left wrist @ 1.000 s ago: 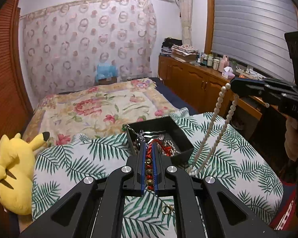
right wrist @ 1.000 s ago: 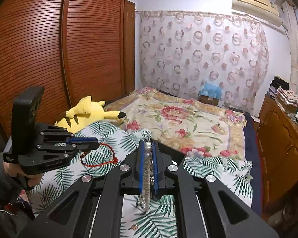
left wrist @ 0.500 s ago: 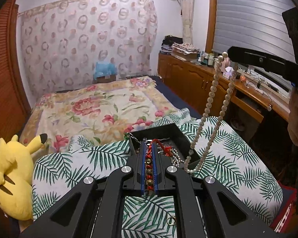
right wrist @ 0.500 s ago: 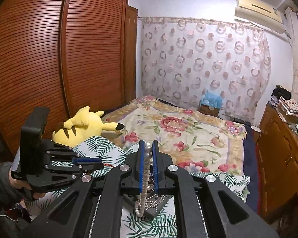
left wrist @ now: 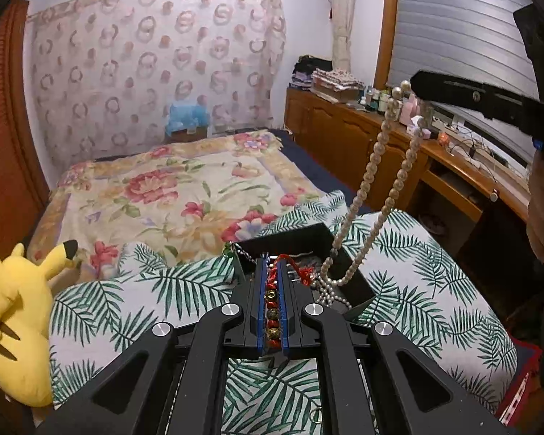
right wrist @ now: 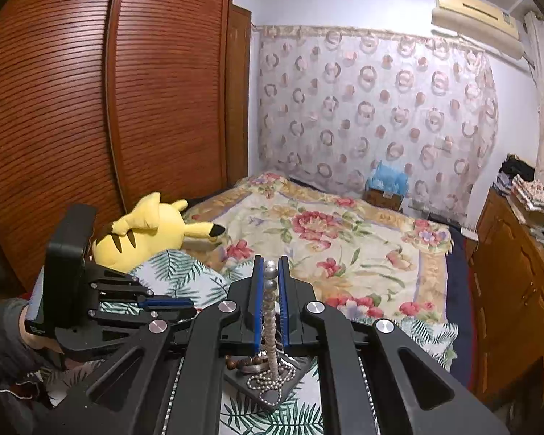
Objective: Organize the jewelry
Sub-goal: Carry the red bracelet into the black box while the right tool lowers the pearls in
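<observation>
Midway through loading jewelry into the black box [left wrist: 359, 282] on the palm-leaf cushion [left wrist: 417, 272], by the look of it, with two pieces in hand at once. Right gripper [right wrist: 271, 272] pressed together on the pearl necklace [left wrist: 377, 188], pinching it near the top of the loop; seen from the left wrist view as a dark bar up at the right, well above the box. Both strands of the necklace hanging down at a slant from there, lower end already coiled inside the box, pooled on its floor directly under the right gripper in its own view [right wrist: 270, 380]. Left gripper [left wrist: 272, 275] also clamped, holding a bracelet of red and gold beads [left wrist: 272, 311] lengthwise between the blue-edged fingers [left wrist: 259, 304], its red cord end [left wrist: 297, 266] trailing forward over the near rim of the box; tips just at that rim, low and close. Next move probably: lower the right gripper straight over the box so the remaining length of pearls piles up inside instead of draping across the right-hand wall, then part the fingers. Care needed to keep the strands clear of the red cord and of the fine chain [left wrist: 241, 250] hung over the left corner of the box, since tangling looks likely. After that, likely the bracelet's turn to be eased forward and dropped in. One small ring [left wrist: 315, 415] lying loose on the cushion beneath the left gripper, apparently not yet put away.
</observation>
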The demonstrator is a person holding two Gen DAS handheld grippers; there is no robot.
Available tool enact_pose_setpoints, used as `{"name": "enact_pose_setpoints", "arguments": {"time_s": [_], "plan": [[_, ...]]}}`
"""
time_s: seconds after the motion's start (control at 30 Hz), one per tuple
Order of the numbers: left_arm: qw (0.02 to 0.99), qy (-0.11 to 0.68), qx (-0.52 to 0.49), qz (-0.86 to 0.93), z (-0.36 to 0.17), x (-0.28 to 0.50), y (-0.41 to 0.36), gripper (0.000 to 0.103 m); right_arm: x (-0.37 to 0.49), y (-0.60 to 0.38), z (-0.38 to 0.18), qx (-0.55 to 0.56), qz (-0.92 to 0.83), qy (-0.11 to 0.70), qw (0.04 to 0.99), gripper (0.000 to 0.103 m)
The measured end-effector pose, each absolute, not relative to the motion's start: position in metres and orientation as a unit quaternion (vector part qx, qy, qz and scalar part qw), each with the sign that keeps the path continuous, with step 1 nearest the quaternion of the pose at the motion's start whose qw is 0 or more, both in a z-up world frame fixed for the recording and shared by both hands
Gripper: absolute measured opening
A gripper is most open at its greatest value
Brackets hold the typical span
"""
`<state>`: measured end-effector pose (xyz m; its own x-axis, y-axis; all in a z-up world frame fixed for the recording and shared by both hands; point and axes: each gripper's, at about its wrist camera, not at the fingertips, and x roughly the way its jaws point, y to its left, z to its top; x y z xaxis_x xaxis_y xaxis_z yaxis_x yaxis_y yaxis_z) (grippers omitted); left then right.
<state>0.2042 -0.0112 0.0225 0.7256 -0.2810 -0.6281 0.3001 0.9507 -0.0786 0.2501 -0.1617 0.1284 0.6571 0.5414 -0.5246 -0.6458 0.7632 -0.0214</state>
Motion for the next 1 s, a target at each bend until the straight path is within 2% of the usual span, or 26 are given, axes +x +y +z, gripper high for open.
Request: {"name": "enact_pose_setpoints", "arguments": {"time_s": [0.57, 1.0], "plan": [[0.917, 0.364, 0.017, -0.163, -0.003, 0.236, -0.015, 0.005, 0.275, -0.152, 0.007, -0.069, 0.319, 0.369, 0.87, 0.009], [0.908, 0.384, 0.028, -0.164, -0.021, 0.258, -0.028, 0.005, 0.272, -0.159, -0.022, -0.048, 0.318, 0.384, 0.866, 0.01]]}}
